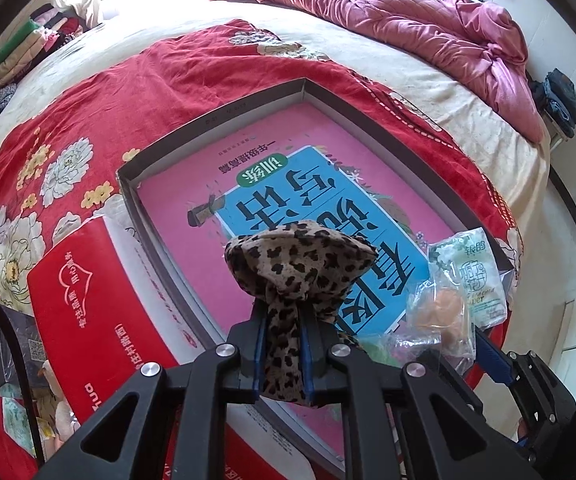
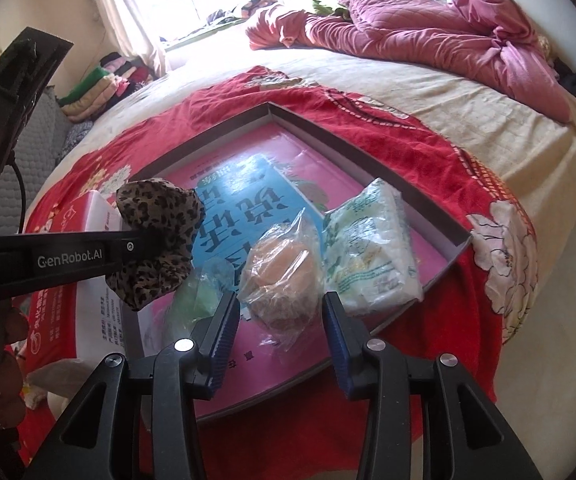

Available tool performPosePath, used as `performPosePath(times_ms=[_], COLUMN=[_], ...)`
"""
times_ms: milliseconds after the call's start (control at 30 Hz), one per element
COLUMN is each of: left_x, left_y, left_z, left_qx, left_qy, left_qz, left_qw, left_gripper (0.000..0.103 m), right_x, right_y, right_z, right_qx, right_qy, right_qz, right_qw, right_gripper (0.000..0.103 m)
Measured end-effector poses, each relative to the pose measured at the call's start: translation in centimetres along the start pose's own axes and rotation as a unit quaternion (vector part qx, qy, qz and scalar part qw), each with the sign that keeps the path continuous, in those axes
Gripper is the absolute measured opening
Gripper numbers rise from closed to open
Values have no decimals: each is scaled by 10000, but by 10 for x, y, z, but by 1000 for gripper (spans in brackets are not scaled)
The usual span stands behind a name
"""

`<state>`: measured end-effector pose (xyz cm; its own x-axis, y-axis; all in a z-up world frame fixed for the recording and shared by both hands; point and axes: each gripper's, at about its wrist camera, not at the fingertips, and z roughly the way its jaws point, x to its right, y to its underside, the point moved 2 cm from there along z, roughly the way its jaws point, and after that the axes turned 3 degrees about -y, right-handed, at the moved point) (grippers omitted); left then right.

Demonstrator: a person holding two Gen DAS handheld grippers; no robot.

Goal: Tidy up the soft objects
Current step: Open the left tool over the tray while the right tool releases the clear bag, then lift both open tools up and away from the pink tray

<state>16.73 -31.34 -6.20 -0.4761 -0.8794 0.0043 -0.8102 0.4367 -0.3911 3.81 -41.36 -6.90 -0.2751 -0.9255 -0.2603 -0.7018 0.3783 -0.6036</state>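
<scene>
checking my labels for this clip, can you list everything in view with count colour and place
leopard-print cloth: one, tan and black, clamped in the left gripper above the tray
tray: one, grey walls, pink and blue printed floor, on the red blanket
tissue pack: one, white and green, in the tray's right part
bagged sponge: one, orange in clear plastic, in the tray, ahead of the right gripper
green bag: one, in the tray beside the sponge
red box: one, red and white, left of the tray
red blanket: one, floral, on the bed
pink quilt: one, bunched at the bed's far end
left gripper: shut on the cloth
right gripper: open, empty
</scene>
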Motion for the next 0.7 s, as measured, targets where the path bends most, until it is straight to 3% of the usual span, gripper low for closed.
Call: performPosePath(times_ms=[200,700], left_x=[8,22], left_y=[-2,-1], left_z=[5,10], left_qx=[-58,-151], left_qy=[-127,-206], left_qz=[178,480], left_qw=[9997,9985], left_gripper=[17,33], right_x=[4,11], right_y=[-1,-5], right_z=[-8,-17], right_qx=[63,162], right_qy=[0,87], right_qz=[70,197], right_qw=[10000,9996], right_gripper=[52,57])
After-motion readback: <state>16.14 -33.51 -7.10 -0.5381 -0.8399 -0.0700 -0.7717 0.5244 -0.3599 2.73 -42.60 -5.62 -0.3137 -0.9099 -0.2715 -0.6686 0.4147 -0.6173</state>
